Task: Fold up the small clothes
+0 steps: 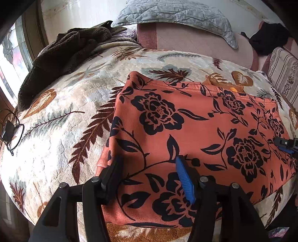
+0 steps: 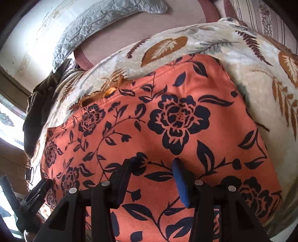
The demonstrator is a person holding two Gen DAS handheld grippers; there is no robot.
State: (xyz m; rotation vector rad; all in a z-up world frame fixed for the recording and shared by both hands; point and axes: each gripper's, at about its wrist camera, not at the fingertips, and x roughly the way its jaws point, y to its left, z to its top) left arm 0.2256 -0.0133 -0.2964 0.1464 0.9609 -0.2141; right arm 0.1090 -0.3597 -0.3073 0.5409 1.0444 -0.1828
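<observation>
An orange garment with a black flower print (image 1: 190,119) lies spread flat on a cream blanket with a leaf pattern (image 1: 61,104). My left gripper (image 1: 149,160) is open just above the garment's near left part, with nothing between its fingers. My right gripper (image 2: 154,162) is open above the garment (image 2: 167,119) at its near right part, also empty. The right gripper's tip shows at the right edge of the left wrist view (image 1: 286,143). The left gripper shows at the lower left of the right wrist view (image 2: 35,193).
A dark brown fleece garment (image 1: 61,54) lies on the blanket's far left. A grey quilted pillow (image 1: 175,13) leans at the back, a black item (image 1: 268,39) at the far right, a striped cushion (image 1: 283,72) beside it. A black cable (image 1: 11,130) lies at the left edge.
</observation>
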